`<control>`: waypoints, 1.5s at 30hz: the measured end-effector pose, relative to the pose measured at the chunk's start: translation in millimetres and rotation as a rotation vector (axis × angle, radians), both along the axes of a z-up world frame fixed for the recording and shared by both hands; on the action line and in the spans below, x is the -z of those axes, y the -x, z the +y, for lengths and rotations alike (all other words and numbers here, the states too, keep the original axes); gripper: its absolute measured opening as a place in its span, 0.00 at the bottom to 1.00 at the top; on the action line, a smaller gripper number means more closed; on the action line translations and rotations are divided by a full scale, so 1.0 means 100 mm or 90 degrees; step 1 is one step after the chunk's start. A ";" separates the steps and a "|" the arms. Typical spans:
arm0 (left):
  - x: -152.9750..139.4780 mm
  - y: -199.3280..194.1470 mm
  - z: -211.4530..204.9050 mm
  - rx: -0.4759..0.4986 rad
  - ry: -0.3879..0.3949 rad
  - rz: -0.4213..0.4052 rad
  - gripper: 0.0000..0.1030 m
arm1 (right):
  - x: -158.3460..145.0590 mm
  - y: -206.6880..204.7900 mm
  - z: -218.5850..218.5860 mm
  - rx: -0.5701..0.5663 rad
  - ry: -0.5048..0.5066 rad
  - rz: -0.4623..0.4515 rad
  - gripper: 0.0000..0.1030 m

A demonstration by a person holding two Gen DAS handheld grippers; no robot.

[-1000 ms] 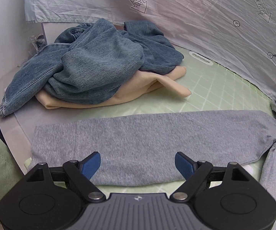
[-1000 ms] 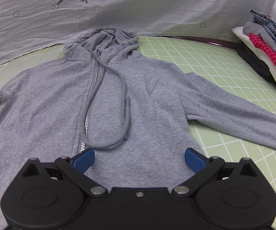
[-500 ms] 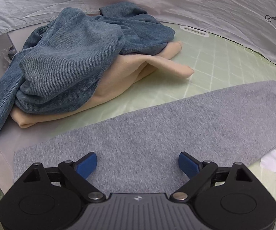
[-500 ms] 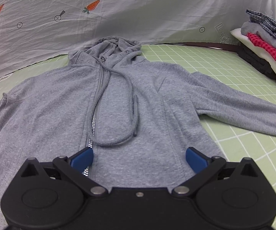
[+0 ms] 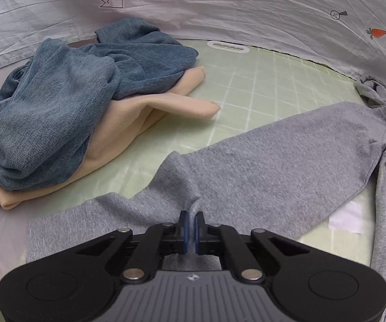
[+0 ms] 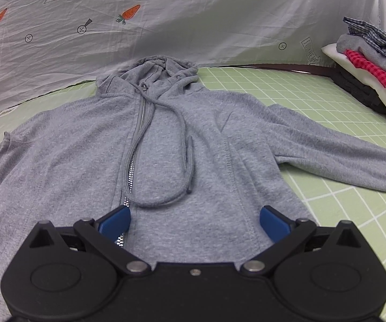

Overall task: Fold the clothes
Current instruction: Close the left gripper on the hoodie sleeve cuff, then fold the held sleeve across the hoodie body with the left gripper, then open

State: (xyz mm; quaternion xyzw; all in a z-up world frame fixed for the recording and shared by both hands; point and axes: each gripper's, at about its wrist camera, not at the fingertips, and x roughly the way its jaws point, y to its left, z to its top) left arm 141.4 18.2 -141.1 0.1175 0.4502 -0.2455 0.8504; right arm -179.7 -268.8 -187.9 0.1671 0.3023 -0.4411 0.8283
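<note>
The hoodie [image 6: 182,145] lies on the mat [image 6: 313,102], folded stack [image 6: 367,72] at its right (far edge).

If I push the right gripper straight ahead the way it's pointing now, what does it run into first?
Most likely the grey zip-up hoodie: the open right gripper points down at its front panel, roughly where the drawstring loop lies. Depth is unclear.

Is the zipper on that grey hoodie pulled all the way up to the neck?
No: on the grey hoodie the zipper lies open, and its pull sits low near the right gripper.
</note>
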 end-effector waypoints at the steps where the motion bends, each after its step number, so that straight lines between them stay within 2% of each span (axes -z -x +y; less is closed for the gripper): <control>1: -0.03 0.00 -0.05 0.007 0.017 0.005 0.03 | 0.00 0.00 0.00 0.000 0.000 0.000 1.00; 3: -0.13 0.05 -0.16 0.036 0.052 0.001 0.03 | 0.00 0.01 0.00 0.000 0.000 -0.001 1.00; 6: -0.25 0.18 -0.39 0.113 0.079 -0.024 0.06 | 0.00 0.01 0.00 0.000 0.000 -0.001 1.00; 8: -0.24 0.26 -0.53 0.158 0.082 -0.023 0.15 | 0.00 0.01 0.00 0.000 0.001 -0.001 1.00; 9: -0.21 0.28 -0.58 0.173 0.078 -0.018 0.24 | 0.00 0.01 0.01 0.000 0.001 -0.001 1.00; 11: -0.18 0.31 -0.58 0.176 0.067 -0.010 0.36 | 0.00 0.01 0.01 0.000 0.001 -0.002 1.00; 13: -0.20 0.33 -0.48 0.165 0.079 -0.009 0.47 | 0.00 0.01 0.02 0.000 0.002 -0.002 1.00; 14: -0.22 0.32 -0.42 0.153 0.089 -0.010 0.59 | 0.00 0.01 0.02 0.000 0.002 -0.002 1.00; 15: -0.26 0.32 -0.34 0.136 0.100 -0.017 0.67 | 0.00 0.02 0.02 0.000 0.002 -0.003 1.00; 17: -0.33 0.30 -0.16 0.092 0.116 -0.035 0.71 | 0.00 0.03 0.03 -0.002 0.003 -0.004 1.00; 20: -0.35 0.19 0.06 0.007 0.104 -0.039 0.72 | 0.00 0.04 0.03 -0.002 0.004 -0.004 1.00; 24: -0.19 0.06 0.29 -0.066 0.069 -0.001 0.72 | 0.00 0.03 0.04 -0.001 0.004 -0.004 1.00; 26: -0.12 0.05 0.36 -0.078 0.058 0.018 0.76 | 0.00 0.03 0.04 -0.002 0.004 -0.004 1.00; 33: 0.04 0.09 0.36 -0.073 0.025 0.042 0.78 | 0.00 0.04 0.04 -0.003 0.004 -0.005 1.00; 37: 0.05 0.12 0.32 -0.059 0.023 0.036 0.78 | 0.00 0.04 0.04 -0.003 0.004 -0.005 1.00; 40: 0.05 0.14 0.30 -0.046 0.028 0.034 0.73 | 0.00 0.04 0.04 -0.003 0.004 -0.005 1.00; 41: 0.05 0.14 0.28 -0.040 0.025 0.031 0.66 | 0.00 0.04 0.04 -0.003 0.004 -0.005 1.00; 42: 0.03 0.15 0.26 -0.031 0.019 0.027 0.51 | 0.00 0.04 0.04 -0.003 0.004 -0.005 1.00; 43: 0.02 0.16 0.23 -0.020 0.016 0.025 0.43 | 0.00 0.04 0.05 -0.003 0.004 -0.005 1.00; 44: 0.01 0.16 0.20 -0.009 0.019 0.029 0.28 | 0.01 0.04 0.05 -0.003 0.004 -0.005 1.00; 45: 0.01 0.16 0.17 -0.002 0.023 0.035 0.20 | 0.01 0.04 0.05 -0.003 0.004 -0.005 1.00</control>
